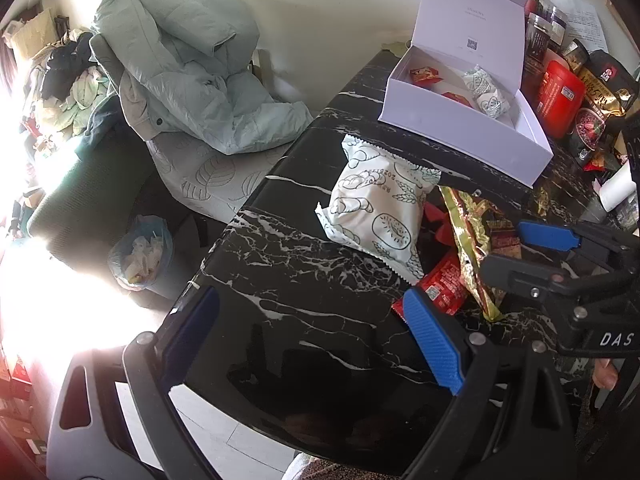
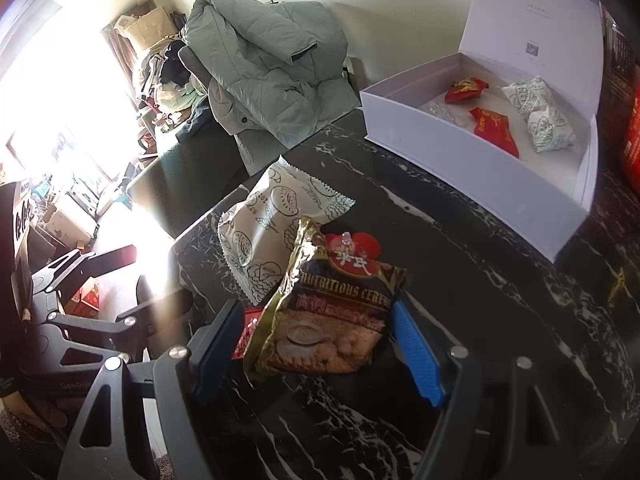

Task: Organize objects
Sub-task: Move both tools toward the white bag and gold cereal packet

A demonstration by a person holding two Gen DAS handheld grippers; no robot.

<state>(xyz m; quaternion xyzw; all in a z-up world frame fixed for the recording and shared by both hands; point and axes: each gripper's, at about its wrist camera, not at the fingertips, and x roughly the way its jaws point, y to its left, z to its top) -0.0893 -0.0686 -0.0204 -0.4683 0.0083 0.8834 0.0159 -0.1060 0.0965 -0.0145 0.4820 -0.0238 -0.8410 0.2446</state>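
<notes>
Box (image 2: pixel 472 168) holds 2 red packets (image 2: pixel 494 128) and 2 white packets (image 2: pixel 550 128).

Both wrist cameras look steeply down, close over the black marbled bench (image 1: pixel 304 280) (sharing the open white cardboard box (image 1: pixel 472 136)).

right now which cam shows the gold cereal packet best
The right wrist view: the gold cereal packet lies face-up between the open right gripper fingers, its label readable. The left wrist view shows only its crinkled edge, partly behind that gripper.
</notes>
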